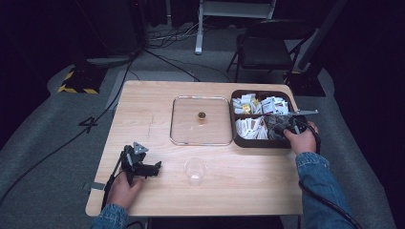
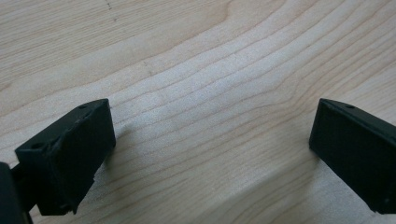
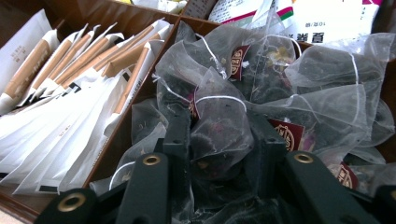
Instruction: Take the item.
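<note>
Right hand-held gripper pinching a tea bag in the divided box on the bench

The bench (image 1: 157, 195) carries the box (image 1: 235, 119) at its right, a clear cup (image 1: 195, 171) near the front; the left hand-held gripper (image 2: 212, 149) rests spread on bare wood, while the right hand-held gripper (image 3: 218, 149) clamps a mesh tea bag (image 3: 219, 126) in the near-right compartment.

Around the right gripper (image 3: 219, 140) tea bags (image 3: 280, 79) crowd every side — sachets (image 3: 70, 107) and a wooden divider (image 3: 140, 93) beside. The left gripper (image 2: 210, 140) has bare table (image 2: 210, 70) ahead.
</note>
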Demonstrator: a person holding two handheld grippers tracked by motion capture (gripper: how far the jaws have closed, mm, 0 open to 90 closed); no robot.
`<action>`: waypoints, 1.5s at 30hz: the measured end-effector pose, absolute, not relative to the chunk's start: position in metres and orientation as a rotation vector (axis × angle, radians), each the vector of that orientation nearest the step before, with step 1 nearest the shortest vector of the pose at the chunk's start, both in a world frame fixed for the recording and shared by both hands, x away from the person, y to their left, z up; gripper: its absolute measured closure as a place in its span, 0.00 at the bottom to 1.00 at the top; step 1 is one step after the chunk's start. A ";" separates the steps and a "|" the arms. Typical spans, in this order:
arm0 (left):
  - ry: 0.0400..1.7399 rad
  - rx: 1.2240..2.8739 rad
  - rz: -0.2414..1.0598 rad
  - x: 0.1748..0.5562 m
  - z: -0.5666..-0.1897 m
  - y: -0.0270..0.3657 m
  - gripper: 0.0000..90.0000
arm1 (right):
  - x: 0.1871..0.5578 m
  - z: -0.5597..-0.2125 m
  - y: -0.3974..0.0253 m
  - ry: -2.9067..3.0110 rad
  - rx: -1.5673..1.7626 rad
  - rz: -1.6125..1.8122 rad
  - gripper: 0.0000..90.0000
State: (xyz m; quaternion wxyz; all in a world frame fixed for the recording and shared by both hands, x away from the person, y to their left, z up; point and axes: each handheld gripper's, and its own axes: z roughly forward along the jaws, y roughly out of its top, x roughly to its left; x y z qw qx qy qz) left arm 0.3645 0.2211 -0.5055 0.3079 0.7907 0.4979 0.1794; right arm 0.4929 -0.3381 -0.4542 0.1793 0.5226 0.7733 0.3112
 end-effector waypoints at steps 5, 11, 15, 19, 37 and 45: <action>1.316 2.091 0.475 0.365 -0.506 0.221 0.01 | 0.492 -0.452 -0.338 2.186 1.463 0.868 0.81; 1.316 2.090 0.474 0.365 -0.506 0.221 0.01 | 0.489 -0.446 -0.340 2.155 1.454 0.893 0.82; 1.317 2.089 0.473 0.365 -0.506 0.221 0.01 | 0.487 -0.438 -0.342 2.133 1.453 0.940 0.82; 1.317 2.090 0.474 0.365 -0.506 0.221 0.01 | 0.483 -0.428 -0.343 2.113 1.444 0.988 0.82; 1.318 2.091 0.476 0.364 -0.505 0.221 0.01 | 0.455 -0.383 -0.322 2.081 1.337 1.174 0.82; 1.319 2.090 0.475 0.362 -0.506 0.221 0.01 | 0.446 -0.369 -0.304 2.108 1.273 1.221 0.82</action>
